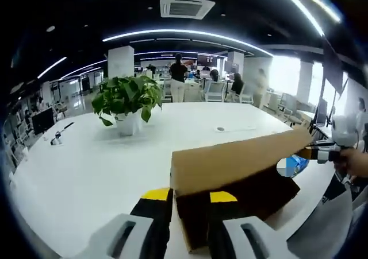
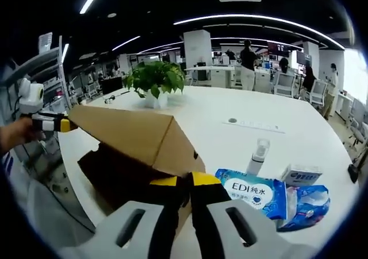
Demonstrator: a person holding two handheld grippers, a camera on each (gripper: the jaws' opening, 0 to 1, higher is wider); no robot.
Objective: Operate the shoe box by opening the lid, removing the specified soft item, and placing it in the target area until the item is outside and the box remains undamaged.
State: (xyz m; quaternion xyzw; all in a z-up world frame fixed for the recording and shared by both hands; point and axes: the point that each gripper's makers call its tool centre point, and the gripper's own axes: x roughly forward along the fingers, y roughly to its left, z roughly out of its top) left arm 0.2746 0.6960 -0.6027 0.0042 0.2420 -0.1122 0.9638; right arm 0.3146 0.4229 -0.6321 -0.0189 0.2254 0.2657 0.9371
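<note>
Both grippers, left point(image 1: 190, 200) and right point(image 2: 185, 183), clamp the raised lid point(image 1: 236, 162) at each frame's bottom centre.

Left gripper point(image 1: 190, 204): jaws pinching the lid's near corner
Lid point(image 1: 230, 164): raised (brown cardboard)
Potted plant point(image 1: 127, 101): on the white desk point(image 1: 86, 161)

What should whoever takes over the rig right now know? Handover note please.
Left hand-held gripper: shut on the shoe box lid edge.
Right hand-held gripper: shut on the lid's other end.
Lid is lifted, tilted up over the dark box interior; box sits on the white table.
Done: lid raised.
Left: take the soft item out, set it on the table. Item inside cannot be made out.
</note>
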